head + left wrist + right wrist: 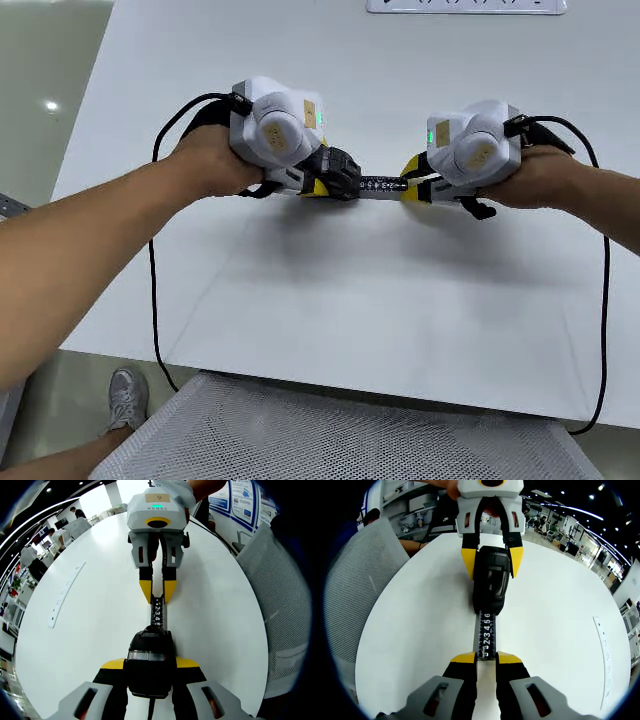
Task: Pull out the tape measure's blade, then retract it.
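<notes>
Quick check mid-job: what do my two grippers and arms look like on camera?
The left gripper and right gripper match: rounded white-grey housings, each with a tan sticker and a green light, and black fingers with yellow tips. A black cable trails from each: the left cable and the right cable. The forearms are bare, with no sleeves in view.
</notes>
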`<action>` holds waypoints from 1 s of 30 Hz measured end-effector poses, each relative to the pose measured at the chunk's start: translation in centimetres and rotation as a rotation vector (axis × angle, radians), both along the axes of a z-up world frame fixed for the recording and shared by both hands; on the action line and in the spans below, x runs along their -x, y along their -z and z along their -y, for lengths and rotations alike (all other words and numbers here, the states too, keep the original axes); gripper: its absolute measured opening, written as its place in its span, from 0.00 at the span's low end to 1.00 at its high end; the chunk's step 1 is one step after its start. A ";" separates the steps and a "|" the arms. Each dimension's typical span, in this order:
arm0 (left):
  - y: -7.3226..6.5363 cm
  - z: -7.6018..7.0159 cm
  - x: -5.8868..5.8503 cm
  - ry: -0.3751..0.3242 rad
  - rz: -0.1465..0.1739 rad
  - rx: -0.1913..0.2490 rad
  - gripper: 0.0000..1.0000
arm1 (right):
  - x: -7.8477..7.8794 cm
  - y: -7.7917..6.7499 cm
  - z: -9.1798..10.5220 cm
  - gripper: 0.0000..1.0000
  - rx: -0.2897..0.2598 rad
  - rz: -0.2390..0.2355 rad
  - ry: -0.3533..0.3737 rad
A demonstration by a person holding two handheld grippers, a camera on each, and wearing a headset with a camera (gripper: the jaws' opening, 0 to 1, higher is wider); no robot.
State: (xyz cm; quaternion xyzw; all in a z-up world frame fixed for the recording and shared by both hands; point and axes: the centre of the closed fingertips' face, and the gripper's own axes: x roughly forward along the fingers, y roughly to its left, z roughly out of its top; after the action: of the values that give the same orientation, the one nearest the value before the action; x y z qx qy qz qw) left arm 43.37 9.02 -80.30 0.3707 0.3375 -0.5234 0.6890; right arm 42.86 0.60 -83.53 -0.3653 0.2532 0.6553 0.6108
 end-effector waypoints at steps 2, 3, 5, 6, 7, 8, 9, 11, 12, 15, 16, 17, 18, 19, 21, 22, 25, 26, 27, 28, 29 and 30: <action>0.0 0.0 0.1 -0.001 -0.001 0.000 0.30 | 0.0 0.0 0.3 0.09 0.002 0.000 0.001; -0.1 0.0 0.1 -0.002 -0.001 0.000 0.30 | 0.0 0.0 0.5 0.09 0.003 0.001 0.001; -0.1 0.1 0.1 -0.001 0.000 0.000 0.30 | -0.1 0.0 0.9 0.09 0.005 0.001 0.005; -0.1 0.1 0.1 -0.002 -0.001 0.000 0.30 | -0.1 0.0 1.0 0.09 0.004 0.000 0.008; -0.1 0.1 0.1 -0.002 -0.001 0.000 0.30 | -0.1 0.0 1.1 0.09 0.005 0.000 0.009; -0.1 0.1 0.1 -0.002 -0.001 0.000 0.30 | -0.1 0.0 1.4 0.09 0.008 0.001 0.011; 0.0 0.1 0.1 -0.002 -0.001 0.001 0.30 | -0.1 0.0 1.5 0.09 0.008 0.000 0.014; 0.0 0.0 0.0 -0.004 -0.001 0.002 0.30 | -0.1 0.0 1.8 0.09 0.009 -0.002 0.020; 0.1 0.0 0.0 -0.003 -0.001 0.003 0.30 | -0.1 0.0 2.0 0.09 0.011 -0.001 0.021; 0.3 -0.1 -0.2 -0.002 -0.001 0.002 0.30 | -0.2 0.1 2.5 0.09 0.012 -0.005 0.029; 0.3 -0.1 -0.3 -0.002 -0.001 0.002 0.30 | -0.2 0.1 2.6 0.09 0.012 -0.007 0.032; 0.4 -0.1 -0.3 -0.002 -0.002 0.002 0.30 | -0.2 0.2 2.8 0.09 0.013 -0.008 0.034; 0.4 0.0 -0.3 -0.001 -0.002 0.001 0.30 | -0.2 0.2 2.9 0.09 0.013 -0.009 0.036; 0.4 0.0 -0.3 -0.001 -0.002 0.001 0.30 | -0.2 0.2 3.0 0.09 0.013 -0.010 0.039; 0.3 0.0 -0.3 -0.001 -0.002 0.001 0.30 | -0.3 0.2 3.2 0.09 0.015 -0.009 0.040; 0.3 0.0 -0.2 -0.001 -0.001 0.001 0.30 | -0.3 0.2 3.3 0.09 0.015 -0.011 0.043; 0.3 0.0 -0.3 0.000 -0.001 0.002 0.30 | -0.3 0.2 3.7 0.09 0.019 -0.012 0.046; 0.3 0.0 -0.3 -0.001 -0.002 0.001 0.30 | -0.4 0.2 3.8 0.08 0.021 -0.012 0.047; 0.3 0.0 -0.3 -0.001 -0.002 0.001 0.30 | -0.4 0.2 4.0 0.08 0.021 -0.014 0.048; 0.3 0.0 -0.3 0.000 -0.002 0.000 0.30 | -0.4 0.2 4.2 0.08 0.022 -0.014 0.050; 0.3 0.0 -0.3 0.000 -0.002 0.000 0.30 | -0.4 0.2 4.3 0.08 0.023 -0.016 0.051; 0.3 0.0 -0.3 0.001 -0.002 0.000 0.30 | -0.4 0.2 4.5 0.08 0.022 -0.020 0.053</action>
State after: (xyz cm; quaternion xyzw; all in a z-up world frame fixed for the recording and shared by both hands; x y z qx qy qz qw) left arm 43.66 9.05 -80.63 0.3702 0.3380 -0.5240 0.6886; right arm 43.30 -3.89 -83.74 -0.3588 0.2761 0.6394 0.6214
